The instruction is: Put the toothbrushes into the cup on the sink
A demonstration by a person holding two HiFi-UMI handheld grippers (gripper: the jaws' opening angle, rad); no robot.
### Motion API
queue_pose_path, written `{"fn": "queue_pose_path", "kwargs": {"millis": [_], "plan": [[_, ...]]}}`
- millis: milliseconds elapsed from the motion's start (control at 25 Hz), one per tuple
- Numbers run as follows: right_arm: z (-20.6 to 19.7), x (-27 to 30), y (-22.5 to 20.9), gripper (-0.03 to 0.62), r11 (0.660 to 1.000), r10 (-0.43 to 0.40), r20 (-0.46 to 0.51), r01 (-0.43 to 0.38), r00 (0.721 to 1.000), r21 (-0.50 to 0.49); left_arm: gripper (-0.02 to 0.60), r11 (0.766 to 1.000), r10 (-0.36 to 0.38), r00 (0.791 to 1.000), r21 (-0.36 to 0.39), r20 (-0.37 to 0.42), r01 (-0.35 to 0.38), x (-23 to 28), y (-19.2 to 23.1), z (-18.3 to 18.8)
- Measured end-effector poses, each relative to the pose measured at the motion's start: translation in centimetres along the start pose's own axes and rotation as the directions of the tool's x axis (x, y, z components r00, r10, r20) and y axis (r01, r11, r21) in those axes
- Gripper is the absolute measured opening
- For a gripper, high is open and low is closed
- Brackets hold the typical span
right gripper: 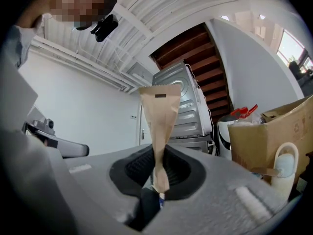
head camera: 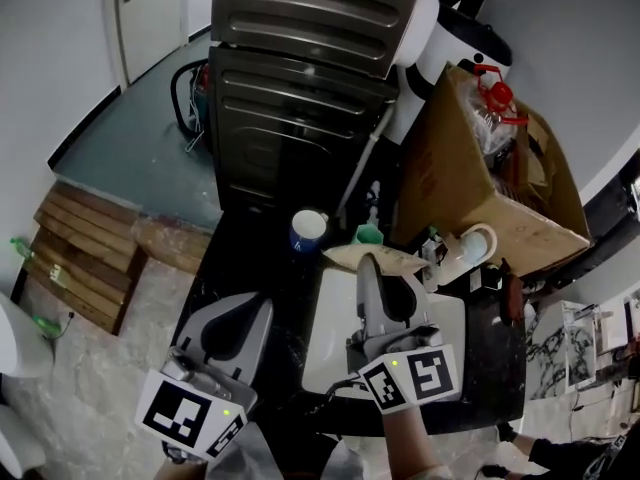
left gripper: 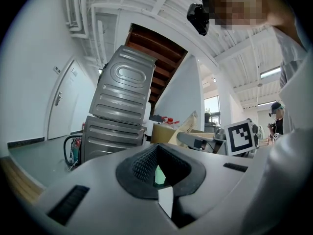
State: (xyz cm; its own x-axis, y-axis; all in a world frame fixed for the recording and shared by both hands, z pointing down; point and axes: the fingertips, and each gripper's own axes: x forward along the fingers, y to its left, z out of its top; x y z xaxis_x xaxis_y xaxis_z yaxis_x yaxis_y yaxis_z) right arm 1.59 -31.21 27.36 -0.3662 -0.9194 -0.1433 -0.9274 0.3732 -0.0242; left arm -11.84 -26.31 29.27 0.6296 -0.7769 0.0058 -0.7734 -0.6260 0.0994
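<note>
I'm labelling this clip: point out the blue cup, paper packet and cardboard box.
blue cup (head camera: pixel 307 226), head view, open mouth
paper packet (right gripper: pixel 160 106), right gripper view, wide upper part
cardboard box (head camera: pixel 445 183), head view, side wall

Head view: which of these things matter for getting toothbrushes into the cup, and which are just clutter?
For the job:
- paper packet, probably a wrapped toothbrush, pinched in the right gripper
- blue cup and green cup behind the basin
- sink

Just lying about:
- cardboard box
- stacked grey machines
- wooden pallet
</note>
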Motion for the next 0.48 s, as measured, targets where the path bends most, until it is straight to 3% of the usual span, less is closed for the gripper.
{"fn": "queue_pose_path", "kwargs": {"millis": [480], "plan": [[-1.4,6.4,-3.0,0.038,0.999,0.026,-0.013,-0.027,1.0,-0.017,0.003,0.999,0.048,0.999,-0.006,-0.025,-0.048,0.6,1.4,-1.1]]}}
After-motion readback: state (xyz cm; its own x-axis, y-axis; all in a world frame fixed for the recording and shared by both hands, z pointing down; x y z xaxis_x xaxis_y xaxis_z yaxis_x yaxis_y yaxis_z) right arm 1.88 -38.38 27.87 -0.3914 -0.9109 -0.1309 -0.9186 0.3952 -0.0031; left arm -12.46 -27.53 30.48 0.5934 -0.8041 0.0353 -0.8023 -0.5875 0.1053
